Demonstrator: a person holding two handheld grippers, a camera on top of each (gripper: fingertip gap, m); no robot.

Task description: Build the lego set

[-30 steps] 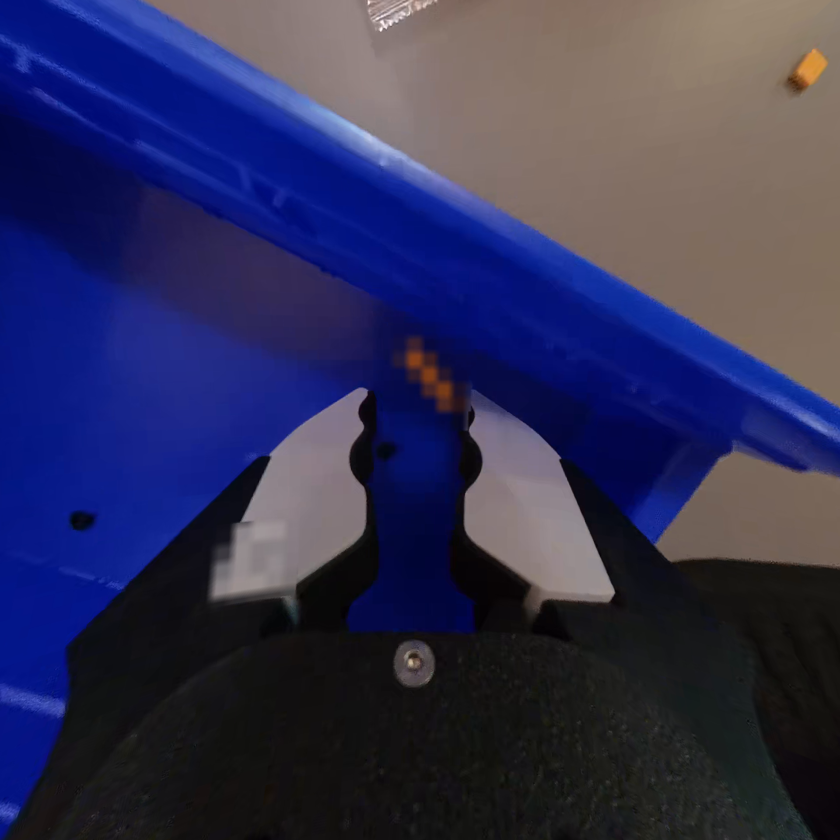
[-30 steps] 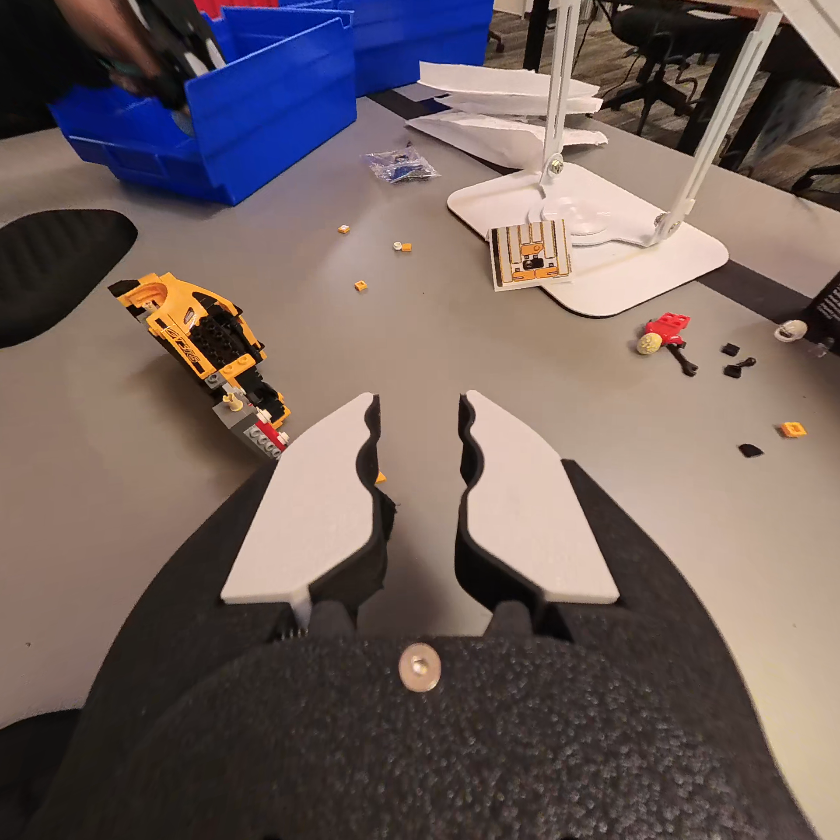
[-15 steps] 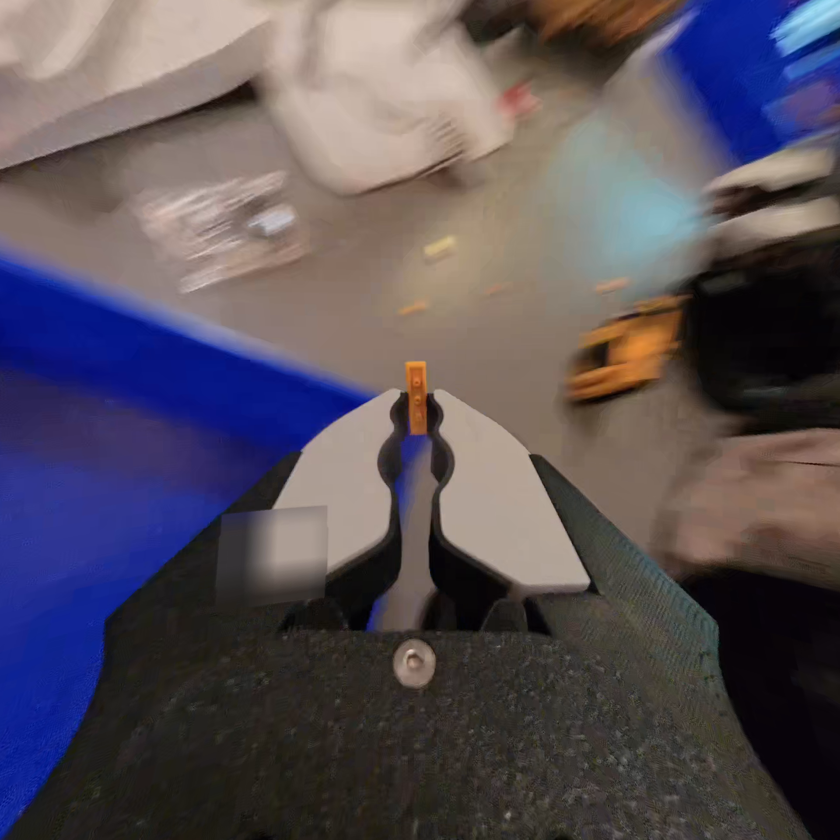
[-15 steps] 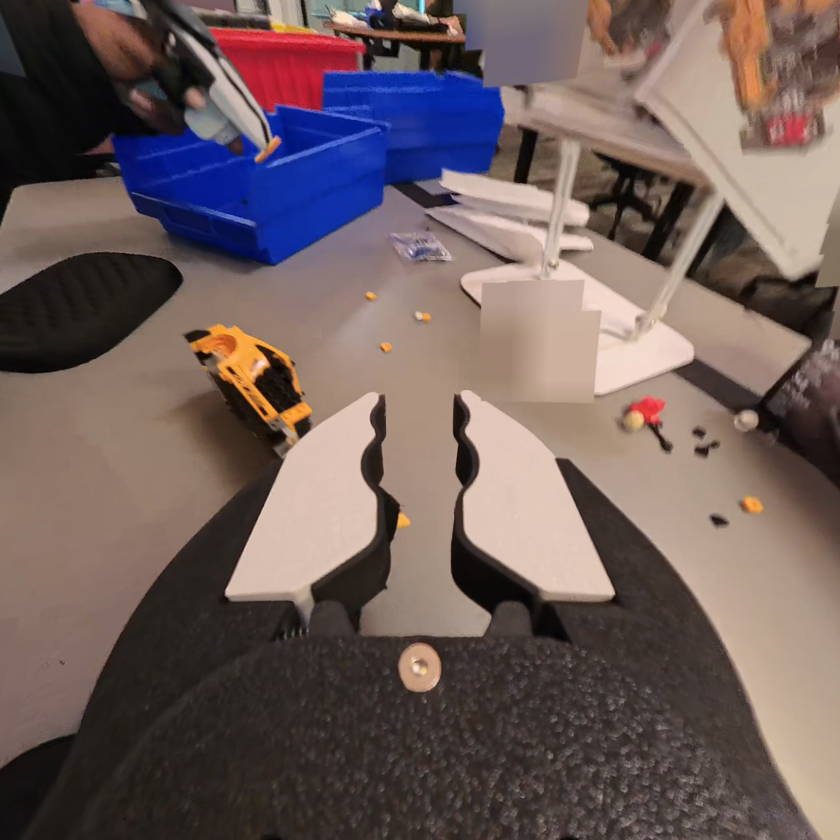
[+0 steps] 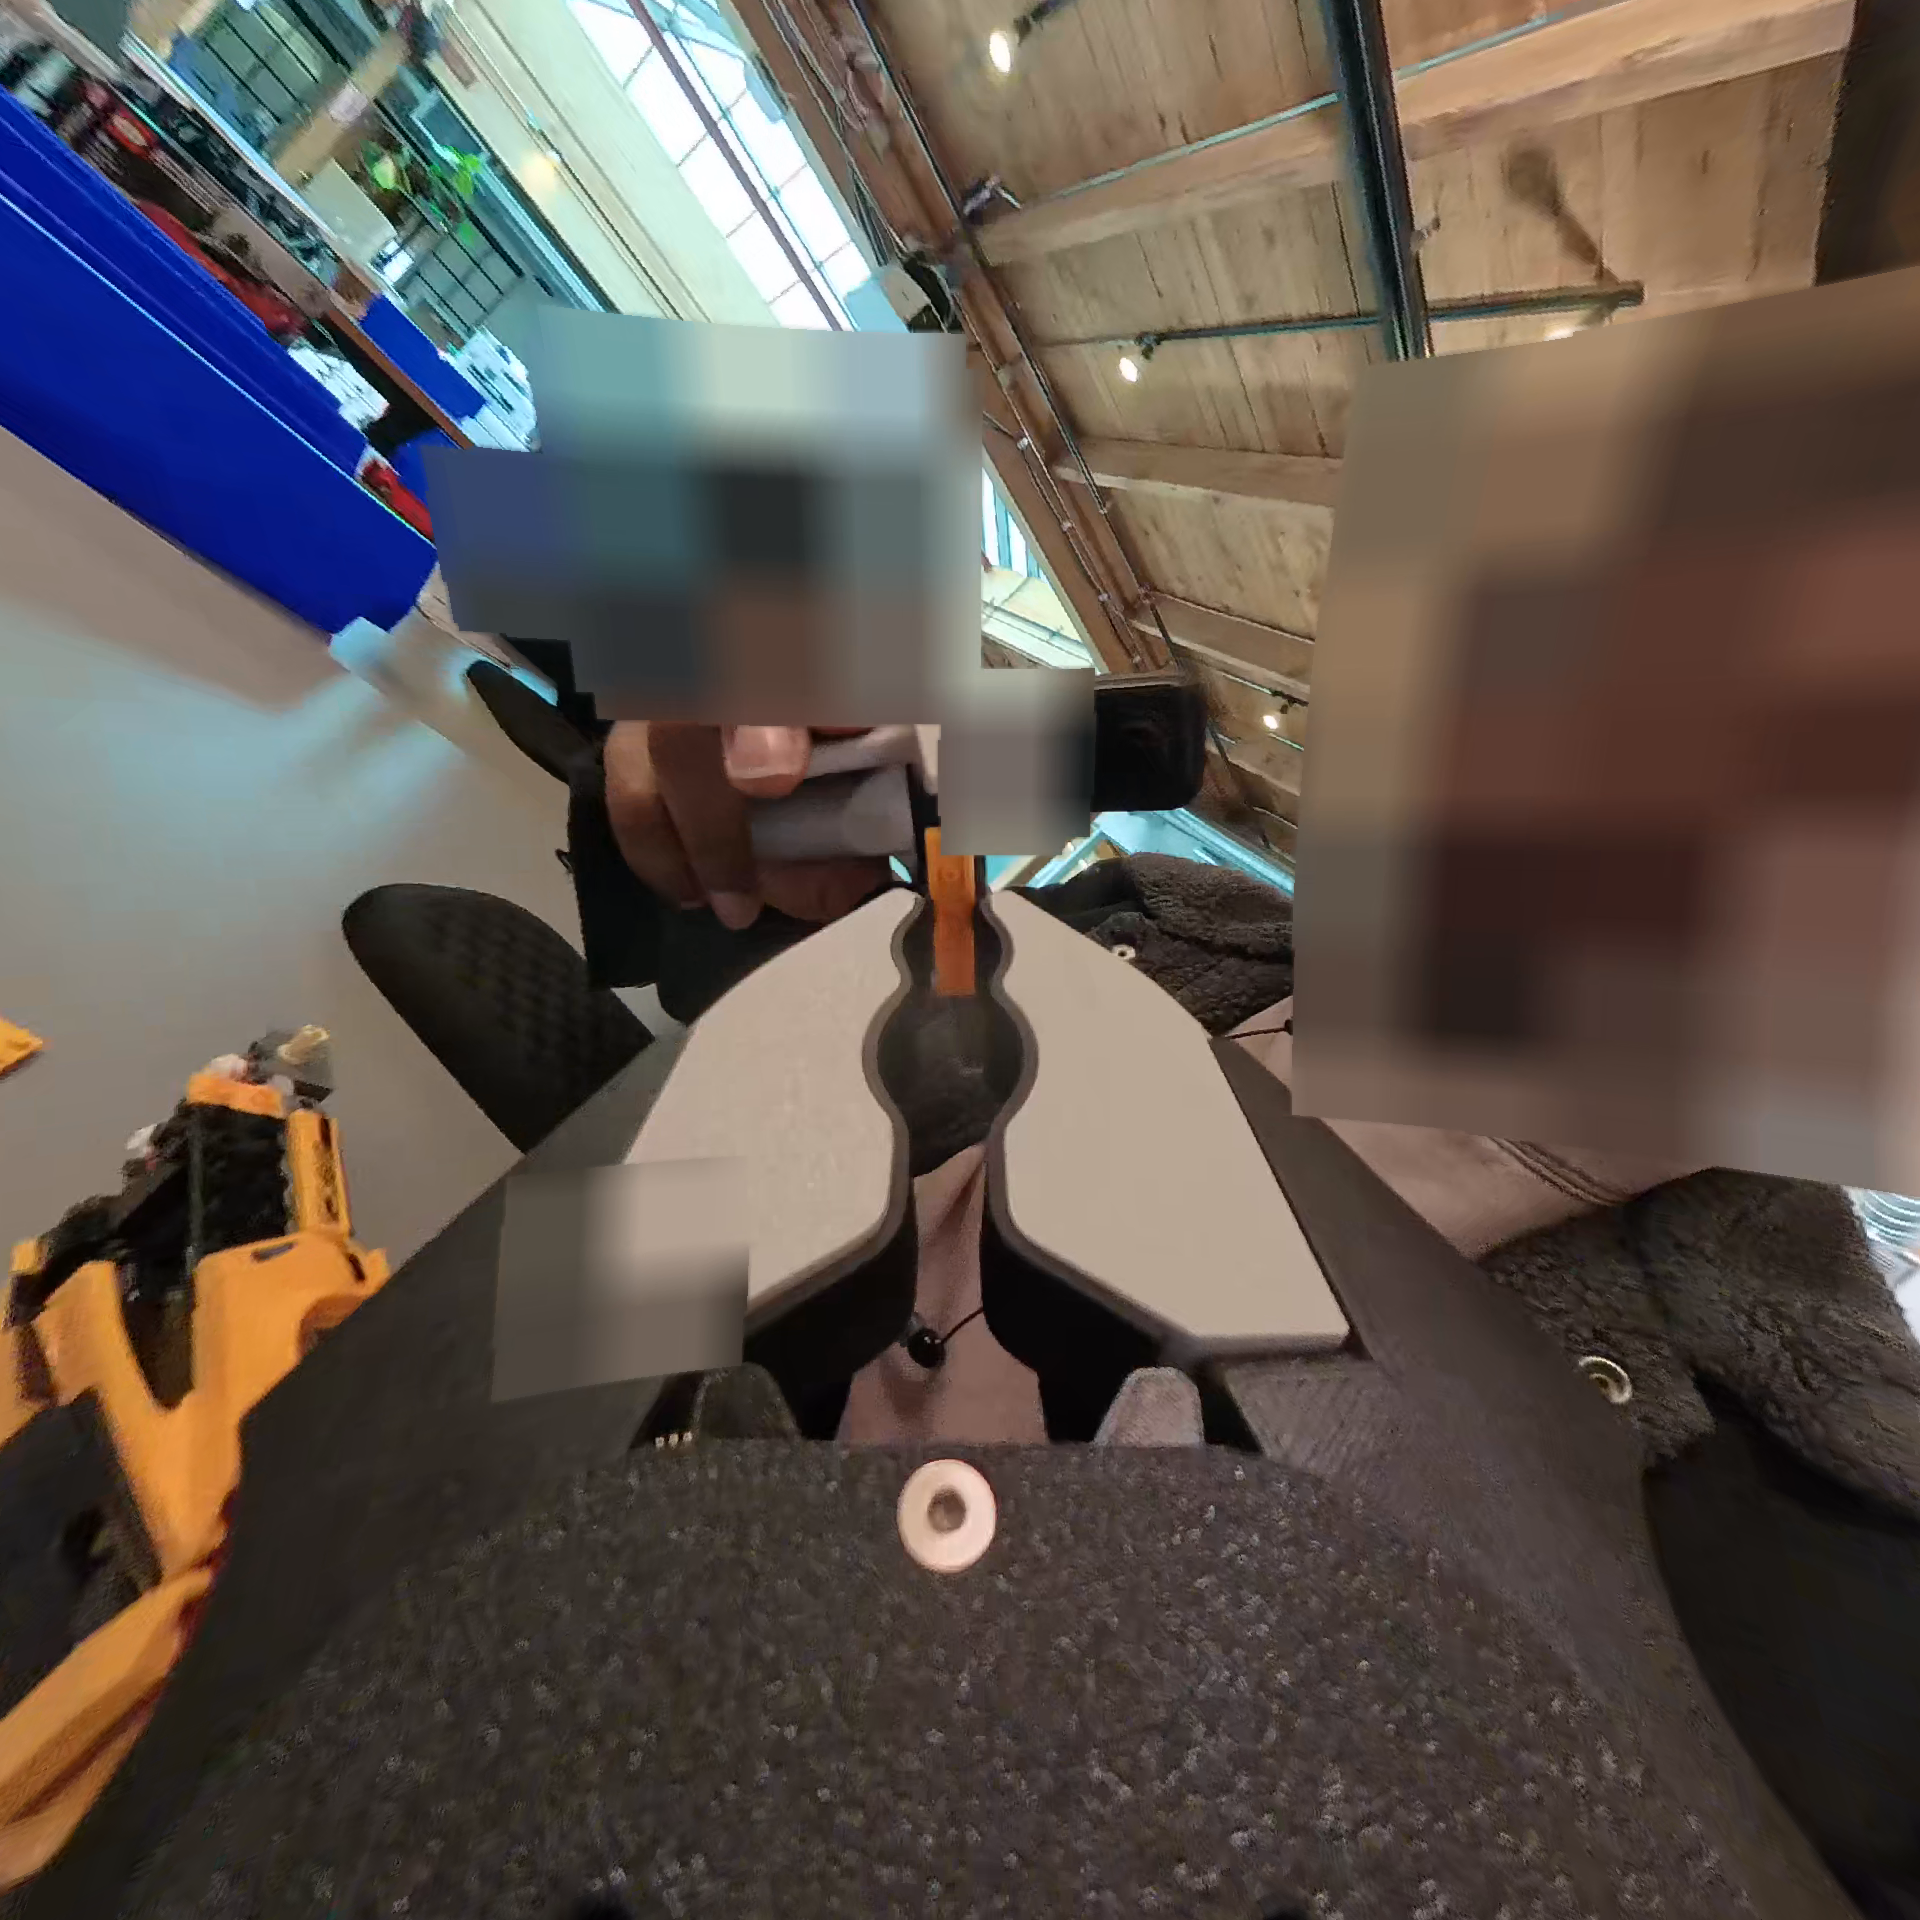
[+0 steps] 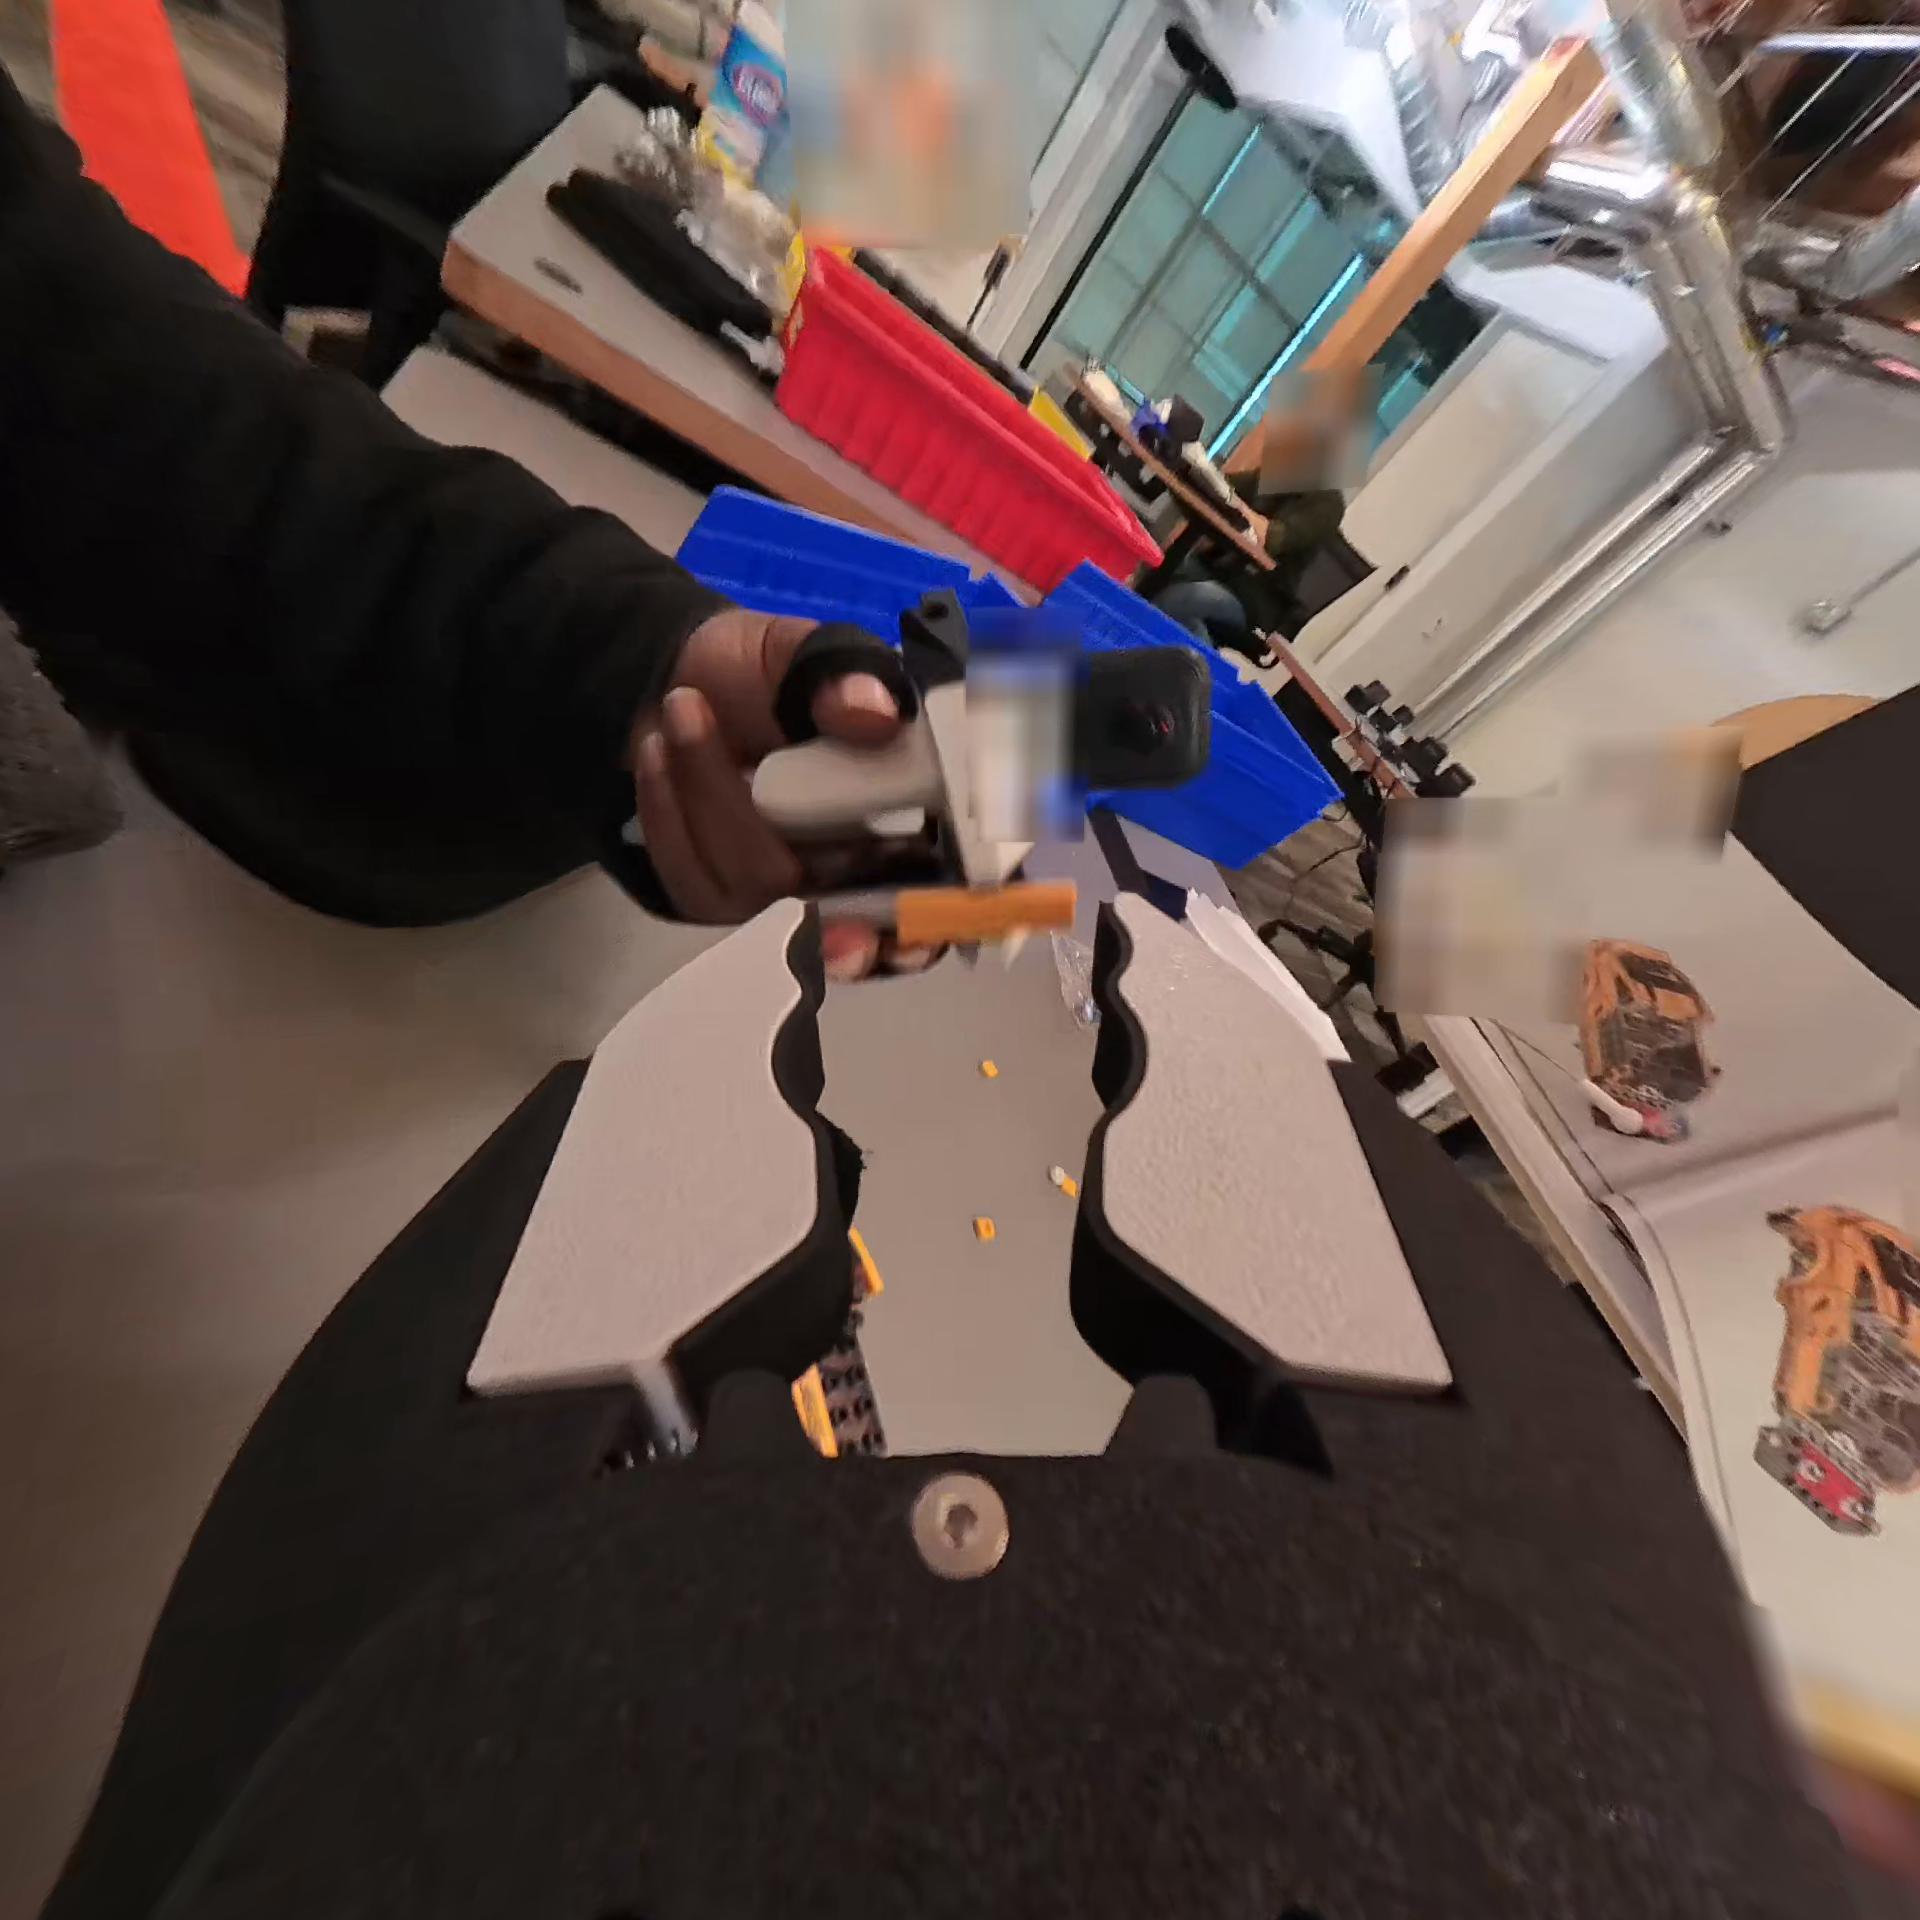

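Pinching a flat orange plastic strip (image 5: pixel 952 925) in my left gripper (image 5: pixel 951 906), I hold it just beyond my empty, spread right gripper (image 6: pixel 954 940), not yet handed over.

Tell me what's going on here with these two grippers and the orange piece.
A person holds a gripper in each hand above a grey table. The left gripper is shut on a thin orange brick plate, which sticks out past its fingertips. The right gripper is open, facing it, with the plate held crosswise near its tips, not gripped by it. A partly built yellow and black toy car and small loose pieces lie on the table.
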